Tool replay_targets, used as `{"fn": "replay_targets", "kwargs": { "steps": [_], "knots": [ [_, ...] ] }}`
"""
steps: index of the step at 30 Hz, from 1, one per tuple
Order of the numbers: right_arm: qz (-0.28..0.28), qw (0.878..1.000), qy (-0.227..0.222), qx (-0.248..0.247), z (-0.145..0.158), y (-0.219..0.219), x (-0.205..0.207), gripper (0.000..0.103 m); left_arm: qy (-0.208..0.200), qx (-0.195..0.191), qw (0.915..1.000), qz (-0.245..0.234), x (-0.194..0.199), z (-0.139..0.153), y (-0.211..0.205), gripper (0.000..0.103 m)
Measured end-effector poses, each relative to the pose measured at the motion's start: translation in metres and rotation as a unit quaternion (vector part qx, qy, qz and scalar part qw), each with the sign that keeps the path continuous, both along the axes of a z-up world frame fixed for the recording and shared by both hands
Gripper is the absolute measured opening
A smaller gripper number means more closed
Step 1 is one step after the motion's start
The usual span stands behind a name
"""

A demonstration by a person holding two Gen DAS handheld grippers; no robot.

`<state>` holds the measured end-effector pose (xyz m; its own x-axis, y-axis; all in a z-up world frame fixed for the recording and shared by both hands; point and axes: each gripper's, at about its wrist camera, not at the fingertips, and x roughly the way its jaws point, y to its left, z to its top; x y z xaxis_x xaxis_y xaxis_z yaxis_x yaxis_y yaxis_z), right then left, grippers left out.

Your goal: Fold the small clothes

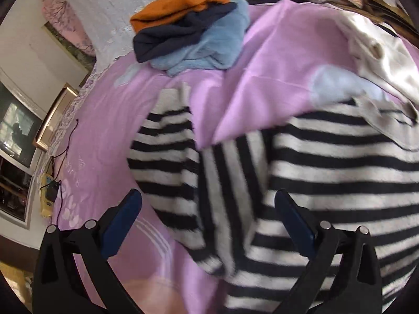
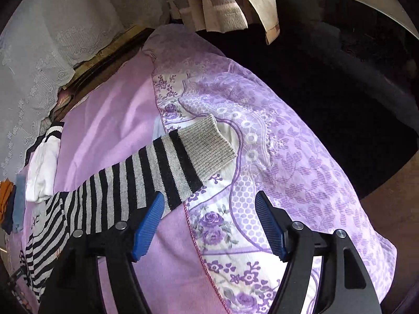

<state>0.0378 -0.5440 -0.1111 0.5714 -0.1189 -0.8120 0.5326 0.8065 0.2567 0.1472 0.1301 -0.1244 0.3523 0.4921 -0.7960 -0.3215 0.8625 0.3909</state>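
Both grippers, left [image 1: 207, 204] and right [image 2: 209, 204], gape empty at lower centre over the striped sweater [image 1: 327, 183], its sleeve [image 2: 157, 167] running left of centre.

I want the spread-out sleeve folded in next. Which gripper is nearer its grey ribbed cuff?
Right. The right gripper hangs open just short of the grey ribbed cuff, which lies ahead of its fingers. The left gripper is open over the striped sweater body; no cuff shows there.
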Motion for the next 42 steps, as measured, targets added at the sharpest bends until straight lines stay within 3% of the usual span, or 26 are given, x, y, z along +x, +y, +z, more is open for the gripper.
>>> {"fn": "replay_targets", "kwargs": {
  "steps": [4,7,9,10,11,12,14,16,18,22,27,29,31,33,38,42],
  "knots": [
    [-0.007,1.0,-0.003,-0.005,0.015,0.036,-0.03,0.073,0.012,0.039,0.9991,-0.009,0.051,0.001,0.038,0.099],
    [-0.003,1.0,0.007,0.003,0.018,0.071,-0.047,0.073,0.018,0.014,0.9997,0.01,0.089,-0.012,0.069,0.098],
    [0.002,1.0,0.013,-0.005,0.02,0.093,-0.061,0.073,0.029,-0.002,0.9994,0.017,0.105,-0.025,0.085,0.074],
    [0.005,1.0,0.014,-0.01,0.022,0.104,-0.067,0.073,0.045,-0.022,0.9986,0.017,0.109,-0.035,0.093,0.054],
    [0.006,1.0,0.013,-0.014,0.025,0.113,-0.076,0.073,0.052,-0.039,0.9977,0.019,0.11,-0.041,0.101,0.045],
    [0.007,1.0,0.009,-0.016,0.027,0.121,-0.083,0.073,0.043,-0.05,0.9977,0.015,0.106,-0.042,0.106,0.045],
    [0.008,1.0,0.002,-0.017,0.033,0.135,-0.093,0.073,0.022,-0.065,0.9976,-0.009,0.091,-0.032,0.114,0.028],
    [0.01,1.0,-0.006,-0.017,0.038,0.144,-0.098,0.073,-0.005,-0.078,0.9968,-0.016,0.069,-0.013,0.128,0.017],
    [0.011,1.0,-0.018,-0.013,0.042,0.15,-0.097,0.073,-0.035,-0.077,0.9964,-0.005,0.041,0.011,0.149,0.012],
    [0.031,0.999,-0.038,0.009,0.043,0.171,-0.084,0.073,-0.084,-0.095,0.9902,0.059,-0.032,0.044,0.213,0.013],
    [0.088,0.995,-0.03,0.022,0.037,0.203,-0.063,0.073,-0.051,-0.129,0.983,0.12,-0.099,0.015,0.251,0.025],
    [0.113,0.993,-0.023,0.019,0.036,0.213,-0.06,0.074,-0.064,-0.157,0.977,0.129,-0.124,0.014,0.249,0.029],
    [0.134,0.991,-0.012,0.019,0.032,0.22,-0.06,0.075,-0.074,-0.18,0.9746,0.11,-0.144,0.019,0.227,0.041],
    [0.155,0.988,0.001,0.023,0.026,0.227,-0.061,0.075,-0.072,-0.208,0.9734,0.062,-0.158,0.022,0.187,0.045],
    [0.207,0.978,0.024,0.028,0.012,0.235,-0.07,0.076,-0.031,-0.271,0.9591,-0.075,-0.175,0.014,0.067,0.073],
    [0.24,0.968,0.041,0.058,-0.003,0.232,-0.083,0.078,0.029,-0.284,0.9507,-0.121,-0.193,-0.016,0.002,0.075]
  ]
}}
